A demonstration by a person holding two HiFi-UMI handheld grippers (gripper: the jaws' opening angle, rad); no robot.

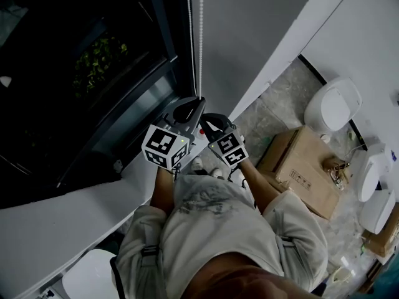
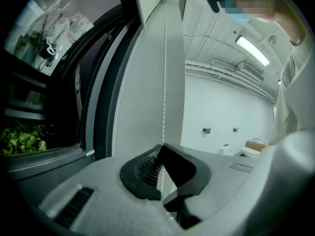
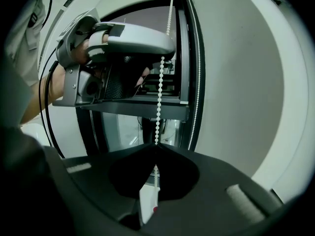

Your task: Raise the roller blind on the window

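While the dark window (image 1: 75,73) stands at the left, the left tool (image 2: 161,151) is pressed together on one strand of the bead chain (image 2: 163,97), which hangs just beside the window frame (image 1: 167,36). Just below it on that same strand, the right tool (image 3: 156,149) is likewise pinching the beads. Draw both tools straight down along the strand's own line; a sideways pull would likely let beads slip through. Keep clear of the free strand (image 3: 198,82) at the right. The roller blind itself cannot be identified with certainty.
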